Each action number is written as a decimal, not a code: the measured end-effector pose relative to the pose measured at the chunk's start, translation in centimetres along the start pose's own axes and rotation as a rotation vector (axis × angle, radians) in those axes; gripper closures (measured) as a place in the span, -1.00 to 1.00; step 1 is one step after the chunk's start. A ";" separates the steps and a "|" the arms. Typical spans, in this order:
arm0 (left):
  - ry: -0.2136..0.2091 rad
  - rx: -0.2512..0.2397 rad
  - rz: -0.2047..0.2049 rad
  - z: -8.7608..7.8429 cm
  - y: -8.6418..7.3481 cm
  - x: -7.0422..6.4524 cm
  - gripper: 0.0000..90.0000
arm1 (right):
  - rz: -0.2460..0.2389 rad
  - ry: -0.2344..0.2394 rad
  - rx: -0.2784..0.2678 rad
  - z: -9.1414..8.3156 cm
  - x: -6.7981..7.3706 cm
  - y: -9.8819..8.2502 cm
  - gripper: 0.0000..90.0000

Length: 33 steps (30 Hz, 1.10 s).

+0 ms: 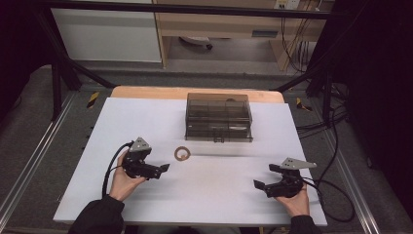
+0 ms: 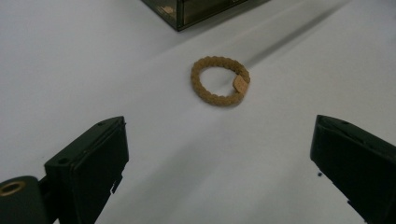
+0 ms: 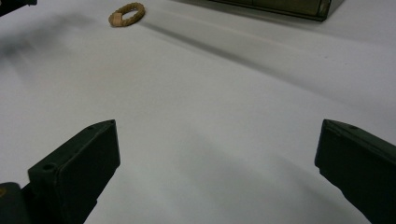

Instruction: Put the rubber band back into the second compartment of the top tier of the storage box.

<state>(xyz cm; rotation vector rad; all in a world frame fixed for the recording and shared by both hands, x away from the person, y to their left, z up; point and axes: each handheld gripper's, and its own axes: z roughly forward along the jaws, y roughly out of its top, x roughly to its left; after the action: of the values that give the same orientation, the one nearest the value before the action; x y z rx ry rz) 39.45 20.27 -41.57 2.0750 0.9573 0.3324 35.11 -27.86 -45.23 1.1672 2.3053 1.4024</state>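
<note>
I see a tan braided bracelet [image 2: 220, 80] with 1 small tag lying flat at the centre of the white surface [image 1: 219, 195], below the smoky plastic box [image 1: 218, 117]. My left gripper [image 1: 163, 169] and right gripper [image 1: 263, 178] both have jaws spread, empty.

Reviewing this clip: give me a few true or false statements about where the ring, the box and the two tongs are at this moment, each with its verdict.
1. The braided ring lies flat on the white table, apart from both tongs. True.
2. The left tongs are shut on the ring. False: their jaws stand wide apart and empty, with the ring lying ahead of them.
3. The dark see-through box stands beyond the ring, toward the far edge of the table. True.
4. The ring sits inside the box. False: it lies on the bare table in front of the box.
5. The right tongs are open and hold nothing. True.
</note>
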 end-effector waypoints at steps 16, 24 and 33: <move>0.014 0.017 -0.013 1.5 0.6 0.3 -0.90 | 0.001 0.000 0.002 0.0 0.0 0.0 -0.98; 0.033 0.026 -0.009 2.1 1.0 0.3 -0.89 | 0.001 0.000 0.002 0.0 0.0 0.0 -0.98; 0.051 0.035 -0.001 2.9 1.8 0.3 -0.87 | 0.003 -0.002 0.005 0.0 0.0 0.0 -0.98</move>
<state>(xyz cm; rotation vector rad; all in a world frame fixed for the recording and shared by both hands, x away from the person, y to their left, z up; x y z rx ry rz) 42.08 18.15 -42.07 2.1070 1.0009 0.3724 35.10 -27.84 -45.24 1.1732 2.3082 1.3966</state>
